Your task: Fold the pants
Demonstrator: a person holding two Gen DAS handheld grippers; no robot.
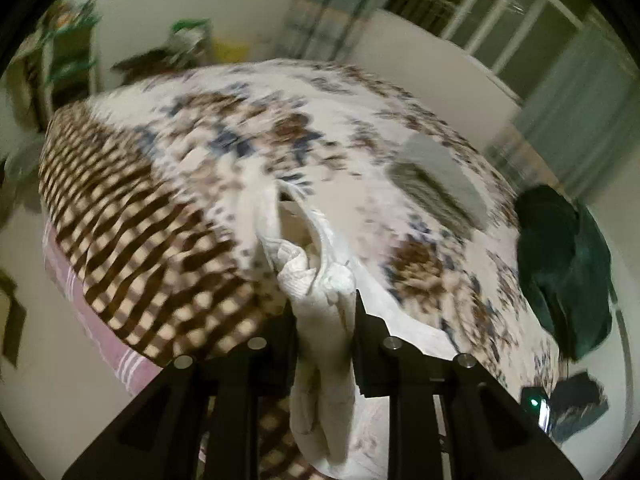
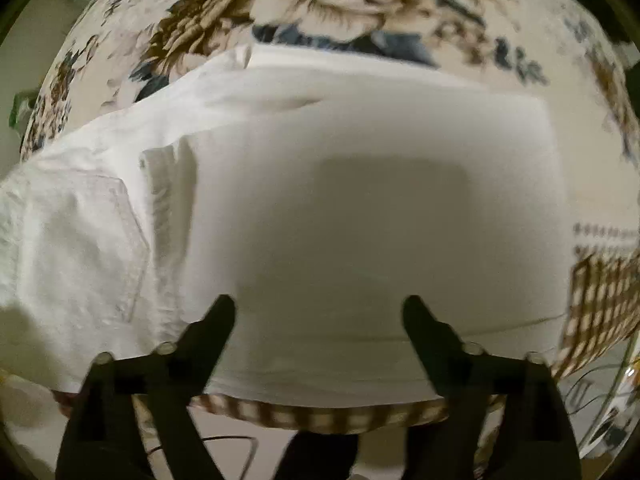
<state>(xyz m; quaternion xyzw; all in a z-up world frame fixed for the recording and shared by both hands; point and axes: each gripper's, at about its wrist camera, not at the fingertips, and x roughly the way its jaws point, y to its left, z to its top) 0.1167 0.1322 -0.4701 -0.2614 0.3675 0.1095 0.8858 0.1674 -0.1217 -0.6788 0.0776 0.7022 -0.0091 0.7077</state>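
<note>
The white pants point(image 2: 340, 208) lie spread on a bed with a floral cover point(image 2: 320, 4); a back pocket point(image 2: 80, 240) shows at the left. My right gripper point(image 2: 320, 308) is open and empty, just above the pants near the bed's front edge. In the left wrist view, my left gripper point(image 1: 326, 300) is shut on a bunched part of the white pants point(image 1: 316, 280), lifted above the bed; the cloth hangs down between the fingers.
A brown checked blanket point(image 1: 132, 232) covers the bed's left part and shows at the bed edge point(image 2: 600, 292). A grey folded cloth point(image 1: 436, 176) and a dark green garment point(image 1: 568, 268) lie on the bed's right side. Windows and shelves stand behind.
</note>
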